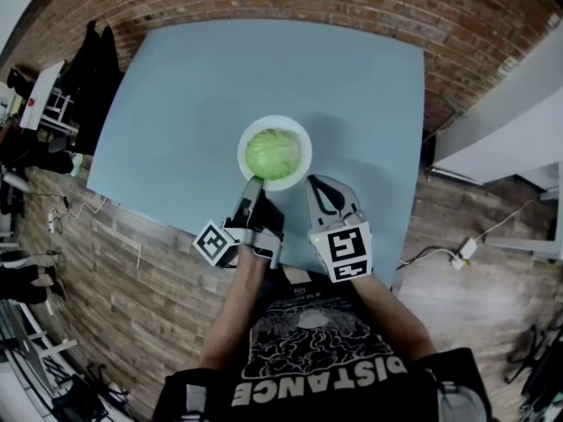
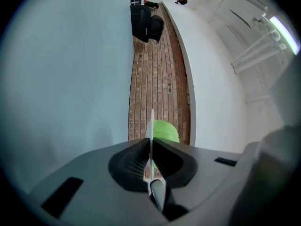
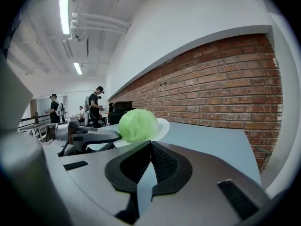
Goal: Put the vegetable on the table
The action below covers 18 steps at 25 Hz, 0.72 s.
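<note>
While left gripper point(image 1: 253, 184) clamps the plate point(image 1: 304, 134) rim, right gripper point(image 1: 322, 184) points forward alongside.

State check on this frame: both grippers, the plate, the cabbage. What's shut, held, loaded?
left gripper: shut on the plate's near rim.
right gripper: shut, nothing between its jaws, just beside the plate.
plate: level, loaded with the cabbage; resting on the table or just lifted, cannot tell.
cabbage: whole, sitting in the plate, not yet on the table.
</note>
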Available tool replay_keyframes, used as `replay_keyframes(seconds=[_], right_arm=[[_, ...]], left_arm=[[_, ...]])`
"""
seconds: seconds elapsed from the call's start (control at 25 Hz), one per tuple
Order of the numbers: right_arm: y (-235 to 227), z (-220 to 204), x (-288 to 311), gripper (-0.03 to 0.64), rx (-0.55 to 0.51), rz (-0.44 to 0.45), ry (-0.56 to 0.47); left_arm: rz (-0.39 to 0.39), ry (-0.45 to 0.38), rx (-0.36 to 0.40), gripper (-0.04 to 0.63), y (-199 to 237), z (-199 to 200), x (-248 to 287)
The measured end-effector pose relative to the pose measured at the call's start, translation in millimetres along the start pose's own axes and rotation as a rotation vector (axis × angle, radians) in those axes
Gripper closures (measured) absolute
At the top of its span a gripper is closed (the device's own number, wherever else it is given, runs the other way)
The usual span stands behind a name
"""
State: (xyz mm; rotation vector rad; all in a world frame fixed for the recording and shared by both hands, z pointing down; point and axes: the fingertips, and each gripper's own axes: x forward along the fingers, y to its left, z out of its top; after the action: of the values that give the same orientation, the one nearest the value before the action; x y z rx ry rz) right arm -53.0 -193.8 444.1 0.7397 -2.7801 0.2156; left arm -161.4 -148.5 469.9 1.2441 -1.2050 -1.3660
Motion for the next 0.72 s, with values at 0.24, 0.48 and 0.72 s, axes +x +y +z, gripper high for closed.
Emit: replay_keyframes(seconds=[0.24, 0.48, 0.72], right_arm=[[-0.6, -8.4, 16.8, 0.607, -0.002, -0.046, 0.029], [0.8, -8.5, 33.8, 0.607, 0.018, -0.117, 0.048], [4.8, -8.6, 44.9, 0.609, 0.041, -0.188, 0.051]], left_arm=[[0.06, 0.076, -0.001, 0.58, 28.6, 7.5, 10.9], [0.098, 0.168, 0.017, 0.58, 48.2, 20.2, 20.6], [0.141, 0.259, 0.037, 0.58, 65.3, 31.1, 27.8]])
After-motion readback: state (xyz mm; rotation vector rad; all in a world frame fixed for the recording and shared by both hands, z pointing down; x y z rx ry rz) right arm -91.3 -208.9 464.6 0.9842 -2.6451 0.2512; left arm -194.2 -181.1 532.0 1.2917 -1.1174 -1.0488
